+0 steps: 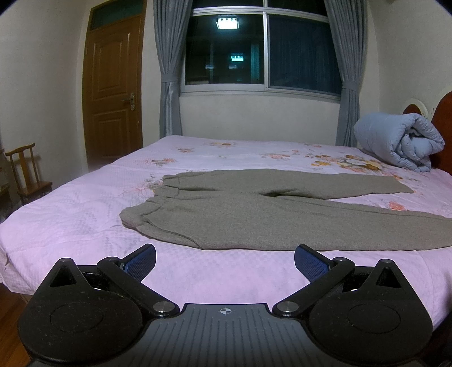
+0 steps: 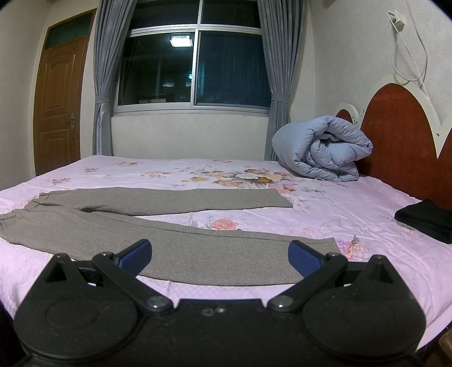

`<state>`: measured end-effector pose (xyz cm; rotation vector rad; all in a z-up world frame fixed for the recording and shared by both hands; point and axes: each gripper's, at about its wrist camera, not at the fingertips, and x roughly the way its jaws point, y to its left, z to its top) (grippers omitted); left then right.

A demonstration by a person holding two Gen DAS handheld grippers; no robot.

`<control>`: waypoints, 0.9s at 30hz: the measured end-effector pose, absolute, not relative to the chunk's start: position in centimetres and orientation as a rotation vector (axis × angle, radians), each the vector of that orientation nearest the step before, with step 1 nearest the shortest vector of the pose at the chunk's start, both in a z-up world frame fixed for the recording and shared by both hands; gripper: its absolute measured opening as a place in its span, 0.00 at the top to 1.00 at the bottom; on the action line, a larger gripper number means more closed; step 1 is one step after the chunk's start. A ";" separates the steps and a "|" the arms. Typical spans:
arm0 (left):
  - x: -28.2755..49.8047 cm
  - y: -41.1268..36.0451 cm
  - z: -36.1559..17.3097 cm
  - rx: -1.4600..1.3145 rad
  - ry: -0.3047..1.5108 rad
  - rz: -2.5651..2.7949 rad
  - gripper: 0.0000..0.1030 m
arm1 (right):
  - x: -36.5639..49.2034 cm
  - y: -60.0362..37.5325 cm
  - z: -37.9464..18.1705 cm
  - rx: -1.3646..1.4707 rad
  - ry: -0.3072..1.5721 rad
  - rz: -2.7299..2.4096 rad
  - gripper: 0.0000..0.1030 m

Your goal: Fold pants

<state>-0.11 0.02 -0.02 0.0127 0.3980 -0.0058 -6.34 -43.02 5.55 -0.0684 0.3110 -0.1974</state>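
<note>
pants point(image 1: 254, 214) lengthwise left-right, waistband left

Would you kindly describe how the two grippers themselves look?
Both the left gripper and right gripper have matte black linkage arms with rounded housings, silver pivot bolts and ribbed blue pads. The left's grey ridged base bears a small crosshair mark. No hands or sleeves show.

Dim indoor light, lamp glare on window point(image 1: 227, 23), fisheye-bent edges.

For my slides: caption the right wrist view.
Open right tongs hover over the near leg of grey pants spread flat on a floral bed.
</note>
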 end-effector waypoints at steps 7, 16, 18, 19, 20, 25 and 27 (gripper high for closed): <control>-0.1 0.0 0.0 0.013 0.398 -0.005 0.00 | -6.4 -43.0 5.6 -0.068 0.312 -0.197 0.06; 0.0 0.0 -0.1 0.013 0.399 -0.006 0.00 | -6.4 -42.9 5.6 -0.068 0.313 -0.198 0.06; 0.1 0.0 -0.1 0.013 0.399 -0.005 0.00 | -6.3 -43.0 5.5 -0.068 0.312 -0.197 0.06; 0.0 0.0 -0.1 0.013 0.399 -0.006 0.00 | -6.4 -42.9 5.6 -0.068 0.313 -0.198 0.06; 0.0 0.0 -0.1 0.013 0.399 -0.007 0.00 | -6.4 -42.9 5.6 -0.068 0.313 -0.198 0.06; 0.4 0.1 -0.2 0.002 0.423 -0.006 0.00 | -6.3 -43.2 5.6 -0.050 0.316 -0.198 0.06; 1.1 0.4 -0.2 0.002 0.456 -0.013 0.00 | -6.2 -44.1 5.8 -0.016 0.310 -0.197 0.06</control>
